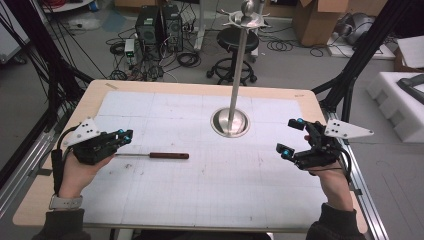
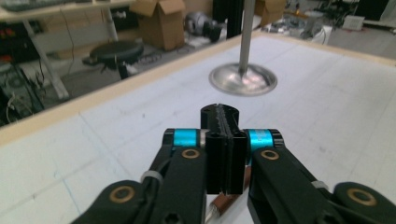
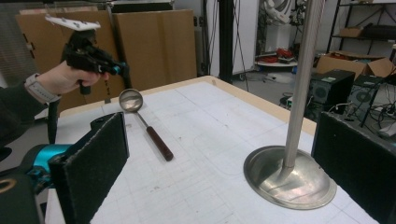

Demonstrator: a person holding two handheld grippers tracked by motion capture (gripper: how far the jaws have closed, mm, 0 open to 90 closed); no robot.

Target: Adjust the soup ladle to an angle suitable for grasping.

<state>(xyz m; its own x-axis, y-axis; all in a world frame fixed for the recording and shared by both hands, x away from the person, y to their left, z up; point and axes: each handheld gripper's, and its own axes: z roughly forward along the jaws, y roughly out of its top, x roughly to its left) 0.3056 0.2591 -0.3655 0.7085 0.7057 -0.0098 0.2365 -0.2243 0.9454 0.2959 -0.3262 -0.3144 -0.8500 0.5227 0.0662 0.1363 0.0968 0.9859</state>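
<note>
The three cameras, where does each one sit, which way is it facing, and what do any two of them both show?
High view: above the person's side, looking forward and down on the table; both forearms, left gripper and right gripper show.
Left gripper view: rides the left gripper, looking along its closed jaws toward the metal stand.
Right gripper view: rides the right gripper, jaws wide apart, facing the stand and the ladle; the other hand shows.
All three share the stand.

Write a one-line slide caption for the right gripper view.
Open right gripper facing a steel stand, with a ladle lying on the table below the left gripper.
</note>
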